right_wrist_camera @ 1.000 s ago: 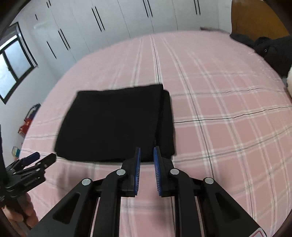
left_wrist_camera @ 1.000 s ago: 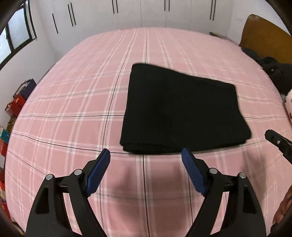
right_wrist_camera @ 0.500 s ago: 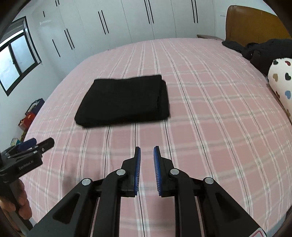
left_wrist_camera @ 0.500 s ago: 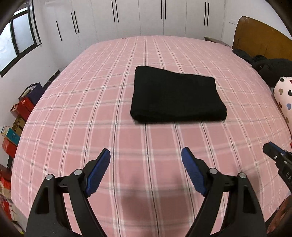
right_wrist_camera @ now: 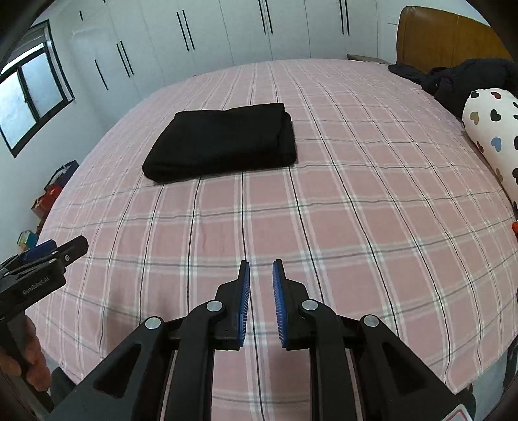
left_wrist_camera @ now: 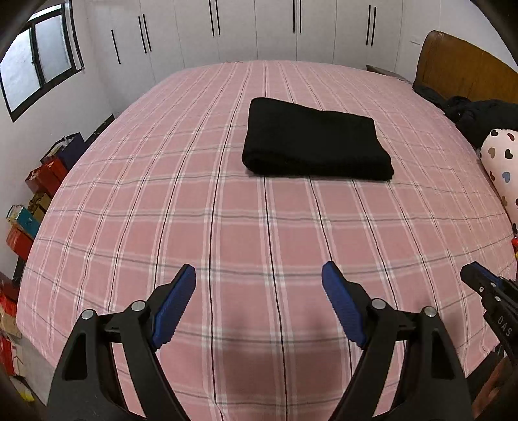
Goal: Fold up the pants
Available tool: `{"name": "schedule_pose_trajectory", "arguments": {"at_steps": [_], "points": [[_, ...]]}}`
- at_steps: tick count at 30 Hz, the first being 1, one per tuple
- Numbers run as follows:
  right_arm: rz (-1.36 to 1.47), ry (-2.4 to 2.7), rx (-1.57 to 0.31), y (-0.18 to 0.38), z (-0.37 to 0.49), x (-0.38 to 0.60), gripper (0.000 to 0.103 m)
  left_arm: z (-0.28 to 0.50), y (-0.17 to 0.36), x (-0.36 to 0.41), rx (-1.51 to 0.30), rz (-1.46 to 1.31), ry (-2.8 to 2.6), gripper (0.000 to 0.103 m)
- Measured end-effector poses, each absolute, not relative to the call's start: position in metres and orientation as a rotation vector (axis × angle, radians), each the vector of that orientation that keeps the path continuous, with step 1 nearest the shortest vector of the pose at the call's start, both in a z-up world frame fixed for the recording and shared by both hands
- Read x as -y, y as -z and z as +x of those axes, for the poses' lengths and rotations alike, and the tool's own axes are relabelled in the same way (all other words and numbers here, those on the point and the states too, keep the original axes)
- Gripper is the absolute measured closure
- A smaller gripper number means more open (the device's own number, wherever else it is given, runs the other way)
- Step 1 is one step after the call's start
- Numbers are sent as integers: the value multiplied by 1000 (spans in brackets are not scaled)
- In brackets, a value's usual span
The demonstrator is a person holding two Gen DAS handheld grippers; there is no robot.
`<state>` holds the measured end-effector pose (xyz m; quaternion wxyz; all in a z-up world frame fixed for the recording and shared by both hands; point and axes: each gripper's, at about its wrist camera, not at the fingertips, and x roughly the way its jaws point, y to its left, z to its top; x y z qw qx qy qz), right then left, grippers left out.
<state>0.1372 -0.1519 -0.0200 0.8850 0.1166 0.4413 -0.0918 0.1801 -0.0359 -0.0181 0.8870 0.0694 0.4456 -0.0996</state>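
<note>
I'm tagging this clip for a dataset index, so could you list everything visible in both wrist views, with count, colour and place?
pants: one, black, folded into a rectangle, lying mid-bed.
bed sheet: one, pink plaid, covering the whole bed.
headboard: one, brown wood, far right end of the bed.
dark clothes: one pile, black, on the bed by the headboard.
pillow: one, white with coloured hearts, right edge of the bed.
wardrobe: white doors with black handles, along the far wall.
window: one, black frame, left wall.
boxes: several, mostly red, on the floor left of the bed.
left gripper: fingers wide apart, empty, over the near sheet.
right gripper: fingers nearly together, nothing between them.
hand: one, holding the left gripper's handle.
</note>
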Motion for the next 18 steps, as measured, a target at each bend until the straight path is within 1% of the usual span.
{"name": "schedule_pose_trajectory", "arguments": {"at_steps": [9, 18], "points": [[236, 187, -883, 11, 117, 140, 88, 152, 16, 36, -883, 165, 182, 25], [229, 179, -888, 14, 109, 131, 88, 139, 18, 35, -870, 162, 174, 25]]}}
